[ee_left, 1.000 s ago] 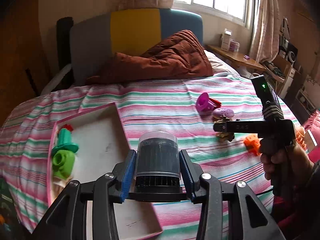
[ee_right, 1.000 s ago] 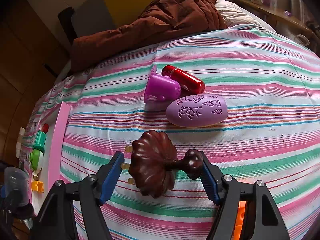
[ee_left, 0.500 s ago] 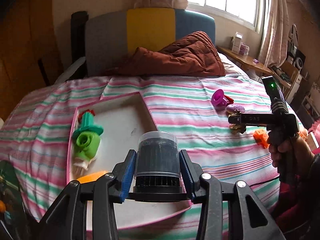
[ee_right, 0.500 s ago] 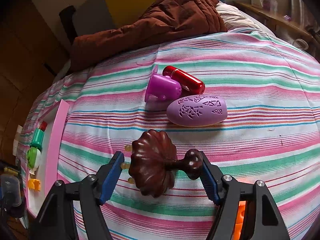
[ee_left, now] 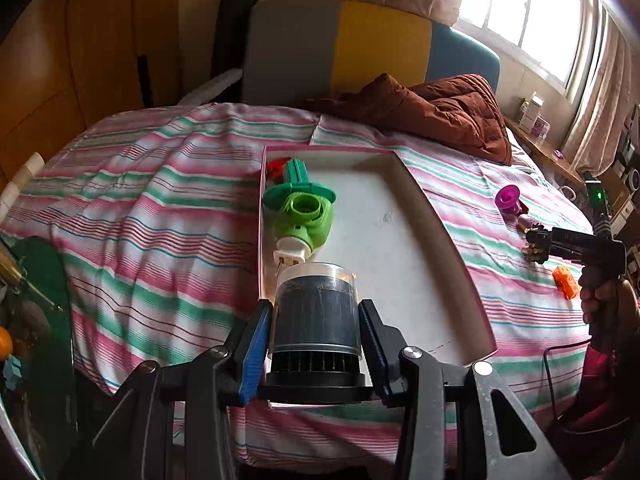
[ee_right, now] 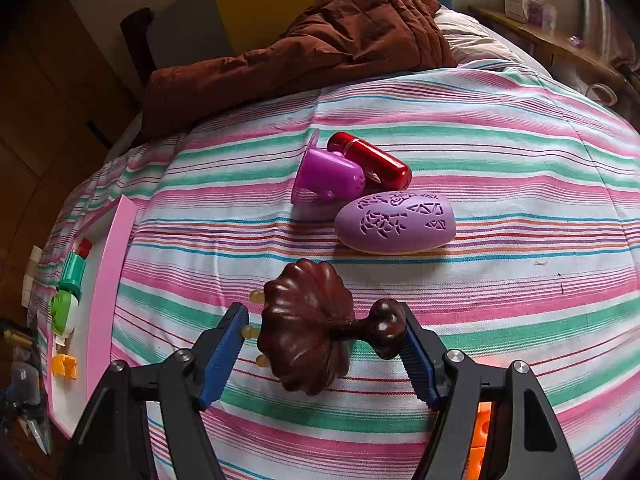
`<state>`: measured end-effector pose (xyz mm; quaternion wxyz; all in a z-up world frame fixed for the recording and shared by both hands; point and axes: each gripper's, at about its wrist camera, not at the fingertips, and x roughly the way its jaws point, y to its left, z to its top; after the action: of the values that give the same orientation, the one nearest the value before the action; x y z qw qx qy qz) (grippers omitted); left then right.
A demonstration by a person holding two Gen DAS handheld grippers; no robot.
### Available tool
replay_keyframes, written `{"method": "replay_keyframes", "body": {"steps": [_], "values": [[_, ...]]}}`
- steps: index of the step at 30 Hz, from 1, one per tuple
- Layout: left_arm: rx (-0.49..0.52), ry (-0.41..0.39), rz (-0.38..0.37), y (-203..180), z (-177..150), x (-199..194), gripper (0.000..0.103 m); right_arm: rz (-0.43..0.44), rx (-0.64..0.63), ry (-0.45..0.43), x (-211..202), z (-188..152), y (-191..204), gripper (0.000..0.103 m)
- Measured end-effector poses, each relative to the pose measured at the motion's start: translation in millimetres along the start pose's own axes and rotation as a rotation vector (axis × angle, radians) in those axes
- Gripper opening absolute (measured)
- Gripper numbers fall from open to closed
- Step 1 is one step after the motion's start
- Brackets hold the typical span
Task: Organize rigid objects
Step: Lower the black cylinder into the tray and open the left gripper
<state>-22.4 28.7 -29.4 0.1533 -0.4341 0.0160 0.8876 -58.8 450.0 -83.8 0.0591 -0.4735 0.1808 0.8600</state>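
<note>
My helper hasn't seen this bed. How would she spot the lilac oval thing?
On the striped bedspread, below the brown quilt, three loose items cluster. The lilac oval lies nearest the right gripper. Unlike the purple cup and red capsule, it has cut-out patterns.

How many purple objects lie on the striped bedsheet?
2. The purple cup lies on its side against the red capsule; the purple egg-shaped case lies just in front of them.

Daylight pours through the window (ee_left: 548,20), blown out to white glare, and leaves the wooden wall (ee_left: 60,80) dim. The red capsule (ee_right: 370,160) shows bright highlights. Both views bend strongly at their dark corners (typical fisheye), yet the striped bedspread (ee_right: 480,152) stays sharp.
</note>
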Motion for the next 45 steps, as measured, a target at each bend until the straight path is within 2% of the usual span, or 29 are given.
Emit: {"method": "replay_keyframes", "body": {"steps": [7, 11, 19, 22, 26, 35, 45], "values": [[0.066, 0.02, 0.005, -13, -2, 26, 0.044, -0.006, -0.008, -0.002, 0, -1, 0, 0.073], [0.071, 0.045, -0.003, -14, -5, 40, 0.044, -0.008, -0.005, -0.003, -1, -1, -1, 0.073], [-0.009, 0.05, -0.039, 0, -1, 31, 0.045, -0.009, -0.005, -0.003, -1, 0, 0, 0.073], [-0.005, 0.033, -0.027, -1, 2, 25, 0.045, -0.01, -0.005, -0.003, -1, 0, 1, 0.073], [0.007, 0.057, -0.011, -3, 3, 28, 0.046, -0.01, -0.003, -0.003, 0, 0, 0, 0.073], [0.044, -0.018, -0.006, -22, 16, 6, 0.046, -0.019, -0.013, -0.004, -1, -2, 3, 0.073], [0.109, -0.048, 0.002, -46, 21, -5, 0.046, -0.006, -0.033, 0.001, -3, -5, 9, 0.073]]}}
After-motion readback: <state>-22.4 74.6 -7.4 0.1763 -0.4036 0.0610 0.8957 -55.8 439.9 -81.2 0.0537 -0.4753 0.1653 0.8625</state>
